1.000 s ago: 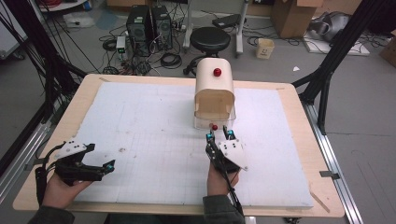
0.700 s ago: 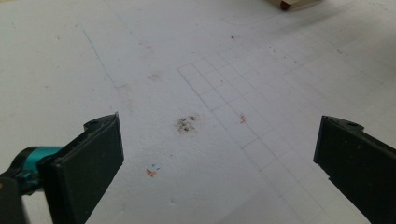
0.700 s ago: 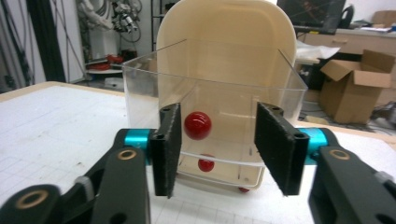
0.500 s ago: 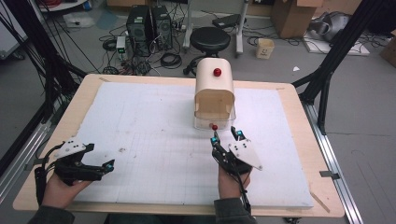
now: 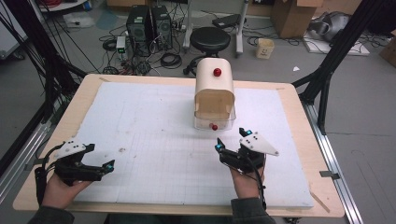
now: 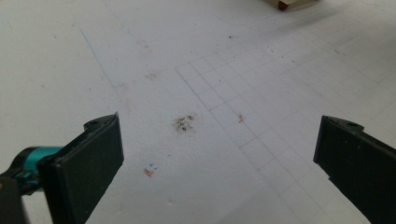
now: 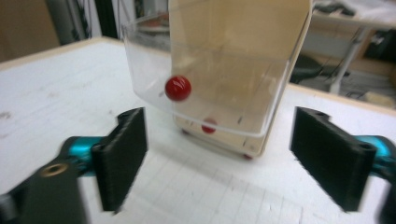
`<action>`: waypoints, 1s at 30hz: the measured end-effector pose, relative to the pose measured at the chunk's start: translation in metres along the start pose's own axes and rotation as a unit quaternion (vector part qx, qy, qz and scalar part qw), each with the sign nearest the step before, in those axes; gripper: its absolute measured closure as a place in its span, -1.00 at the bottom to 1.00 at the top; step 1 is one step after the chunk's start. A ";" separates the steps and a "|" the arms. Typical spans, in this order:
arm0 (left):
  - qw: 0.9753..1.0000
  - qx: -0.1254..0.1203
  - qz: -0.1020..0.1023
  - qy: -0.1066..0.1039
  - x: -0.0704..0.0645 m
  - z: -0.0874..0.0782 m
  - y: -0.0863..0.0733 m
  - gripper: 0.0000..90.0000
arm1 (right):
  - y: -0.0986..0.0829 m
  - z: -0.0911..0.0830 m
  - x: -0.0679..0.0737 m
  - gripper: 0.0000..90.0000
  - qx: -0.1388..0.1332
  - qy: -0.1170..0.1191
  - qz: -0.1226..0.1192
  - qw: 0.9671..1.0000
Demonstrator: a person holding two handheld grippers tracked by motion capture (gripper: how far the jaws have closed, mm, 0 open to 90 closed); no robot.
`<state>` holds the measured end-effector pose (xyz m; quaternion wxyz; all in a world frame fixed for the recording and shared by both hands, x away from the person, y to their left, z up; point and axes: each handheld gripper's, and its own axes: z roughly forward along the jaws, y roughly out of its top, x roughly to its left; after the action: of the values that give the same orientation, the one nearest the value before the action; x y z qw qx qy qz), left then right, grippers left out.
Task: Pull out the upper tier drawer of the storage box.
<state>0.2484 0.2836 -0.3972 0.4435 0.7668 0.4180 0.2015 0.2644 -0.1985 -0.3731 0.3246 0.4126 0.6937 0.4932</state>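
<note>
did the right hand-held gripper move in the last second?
Yes. In the high view the right hand-held gripper has backed toward the person's edge of the table, widening its gap from the cream box, and its jaws are open.

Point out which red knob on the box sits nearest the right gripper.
The red knob on the clear front panel, low down facing the right gripper; the other knob sits on the box's top, farther away.

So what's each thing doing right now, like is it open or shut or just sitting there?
Bread box: upright on the white mat, its clear front door swung open.
Red knob: on the clear door, untouched.
Right gripper: open, empty, just short of the box.
Left gripper: open, empty, low over the mat, far from the box.
White mat: flat, smudged.
</note>
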 end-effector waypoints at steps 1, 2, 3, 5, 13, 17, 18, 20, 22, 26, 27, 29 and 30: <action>1.000 0.000 -0.001 -0.001 0.000 0.000 0.000 -0.95 | 0.000 0.000 -0.003 -0.68 0.007 0.004 -0.003 1.000; 1.000 0.001 0.000 -0.002 0.000 0.000 0.000 -0.96 | 0.001 0.000 -0.005 -0.68 0.014 0.008 -0.002 1.000; 1.000 0.002 0.001 -0.001 0.000 0.000 -0.001 -0.96 | 0.001 0.000 -0.009 -0.69 0.018 0.014 0.001 1.000; 1.000 0.001 0.000 -0.002 0.000 0.000 -0.001 -0.95 | 0.000 0.001 -0.014 -0.71 0.029 0.027 0.002 0.999; 1.000 0.001 0.002 -0.004 -0.001 0.001 -0.001 -0.96 | -0.004 0.007 -0.029 -0.79 0.060 0.069 -0.006 0.996; 1.000 0.002 0.002 -0.004 -0.001 0.002 -0.001 -0.95 | -0.006 0.009 -0.035 -0.89 0.069 0.082 -0.011 0.994; 1.000 0.001 0.002 -0.005 -0.001 0.002 -0.001 -0.95 | -0.007 0.009 -0.036 -0.96 0.069 0.082 -0.012 0.994; 1.000 0.002 0.004 -0.005 -0.001 0.002 -0.001 -0.95 | -0.009 0.009 -0.038 -0.96 0.080 0.085 -0.014 0.993; 1.000 0.003 0.005 -0.006 -0.001 0.002 -0.001 -0.96 | -0.010 0.008 -0.039 -0.96 0.086 0.090 -0.017 0.992; 1.000 0.002 0.004 -0.007 -0.002 0.001 -0.001 -0.96 | -0.013 0.008 -0.044 -0.97 0.090 0.098 -0.016 0.991; 1.000 0.002 0.005 -0.007 -0.002 0.002 -0.002 -0.96 | -0.015 0.007 -0.046 -0.97 0.091 0.099 -0.017 0.991; 1.000 0.003 0.004 -0.008 -0.002 0.002 -0.002 -0.96 | -0.016 0.006 -0.049 -0.97 0.091 0.099 -0.018 0.991; 1.000 0.003 0.005 -0.008 -0.002 0.002 -0.002 -0.96 | -0.017 0.006 -0.051 -0.97 0.093 0.095 -0.016 0.991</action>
<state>0.2480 0.2816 -0.3998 0.4437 0.7716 0.4113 0.1964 0.2877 -0.2443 -0.3888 0.2251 0.3816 0.7706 0.4581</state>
